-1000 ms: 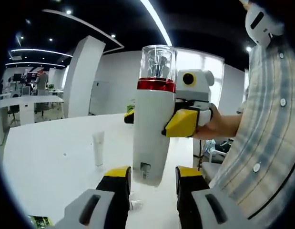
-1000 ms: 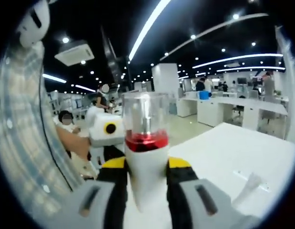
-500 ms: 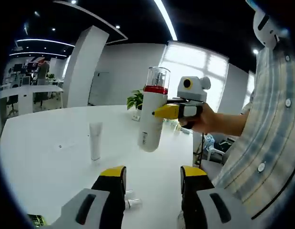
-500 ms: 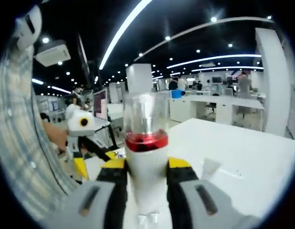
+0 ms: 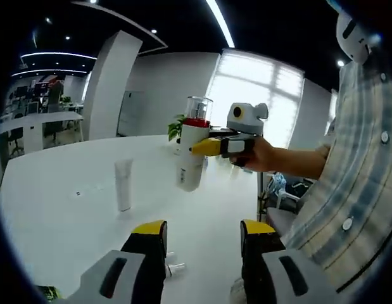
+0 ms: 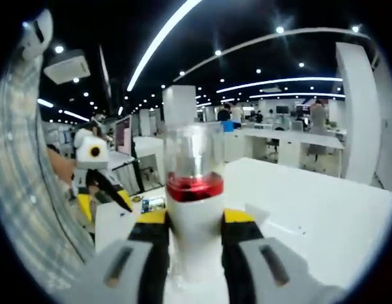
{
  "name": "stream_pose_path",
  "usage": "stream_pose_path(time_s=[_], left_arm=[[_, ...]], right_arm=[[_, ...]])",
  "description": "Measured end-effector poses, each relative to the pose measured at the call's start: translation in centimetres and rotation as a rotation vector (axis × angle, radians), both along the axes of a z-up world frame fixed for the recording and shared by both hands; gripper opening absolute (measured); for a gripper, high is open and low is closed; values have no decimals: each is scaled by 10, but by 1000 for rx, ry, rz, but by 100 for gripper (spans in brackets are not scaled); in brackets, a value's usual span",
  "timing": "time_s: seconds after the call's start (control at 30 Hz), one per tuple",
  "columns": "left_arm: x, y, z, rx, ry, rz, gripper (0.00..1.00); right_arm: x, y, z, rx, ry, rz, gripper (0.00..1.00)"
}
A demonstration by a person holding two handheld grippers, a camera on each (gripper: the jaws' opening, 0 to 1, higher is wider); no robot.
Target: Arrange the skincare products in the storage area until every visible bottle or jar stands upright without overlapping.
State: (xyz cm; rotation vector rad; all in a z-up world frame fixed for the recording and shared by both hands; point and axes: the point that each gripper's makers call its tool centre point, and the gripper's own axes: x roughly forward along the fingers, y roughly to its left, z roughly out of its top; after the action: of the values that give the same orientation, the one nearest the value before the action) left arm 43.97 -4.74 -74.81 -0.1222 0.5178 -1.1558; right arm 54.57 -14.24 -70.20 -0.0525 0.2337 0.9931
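Note:
My right gripper [image 6: 196, 221] is shut on a white bottle [image 6: 196, 250] with a red band and a clear cap, held upright above the white table [image 6: 309, 221]. From the left gripper view the same bottle [image 5: 189, 166] hangs slightly tilted over the table [image 5: 56, 209], gripped by the right gripper [image 5: 199, 148] in a person's hand. A white tube [image 5: 123, 184] stands upright on the table to the bottle's left. My left gripper [image 5: 204, 231] is open with nothing between its jaws. It also appears in the right gripper view as the left gripper [image 6: 104, 199], off to the left.
A small white item [image 5: 175, 271] lies on the table just beside my left jaw. A person in a plaid shirt [image 5: 347, 190] stands on the right. A plant [image 5: 175, 134] sits at the table's far edge. Office desks stand beyond.
The right gripper has carried the bottle away from my left gripper, out over the table. The left gripper has stayed open and drawn back from the bottle.

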Motion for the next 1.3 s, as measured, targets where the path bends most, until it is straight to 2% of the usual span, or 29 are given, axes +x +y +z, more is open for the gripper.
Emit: stream_pose_path(time_s=[0.37,0.53,0.67,0.93,1.0,1.3], left_arm=[[-9,4,-12,14,31,60,48],[-11,4,-11,6,44,93,48],[-14,4,-11,12,43,112,48],[-28,6,-20,23,67,158,47],[-31,6,-23,33,74,169,47],[-41,0,-26,39,95,186,47]], right_arm=[[32,-36,-27,-34,19,-3,28],[39,-45,-39,-31,20,2,28],[45,-52,-56,-40,27,-6,28],[40,-55,-100,-91,45,-4,28],[38,-53,-110,-74,71,-2,28],[23,-39,-144,-67,72,16,28]])
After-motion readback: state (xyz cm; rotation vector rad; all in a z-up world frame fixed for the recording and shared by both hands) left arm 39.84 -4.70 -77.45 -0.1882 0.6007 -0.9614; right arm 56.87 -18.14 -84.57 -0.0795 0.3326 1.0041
